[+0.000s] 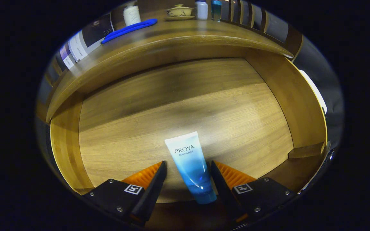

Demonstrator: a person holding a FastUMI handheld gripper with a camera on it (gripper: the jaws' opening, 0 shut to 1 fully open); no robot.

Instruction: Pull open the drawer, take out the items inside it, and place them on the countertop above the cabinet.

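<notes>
Fingers (167, 168) spread wide, straddling tube (191, 166) lying in drawer (223, 106), cap toward gripper (187, 166), flat end ahead.

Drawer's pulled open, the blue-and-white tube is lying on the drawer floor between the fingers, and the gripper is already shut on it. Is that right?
Not quite. The gripper is open: in the gripper view its fingers stand apart on either side of the tube, with a gap on each side. The rest holds: the drawer is pulled open and the blue-and-white tube lies on its floor between the fingers.
</notes>
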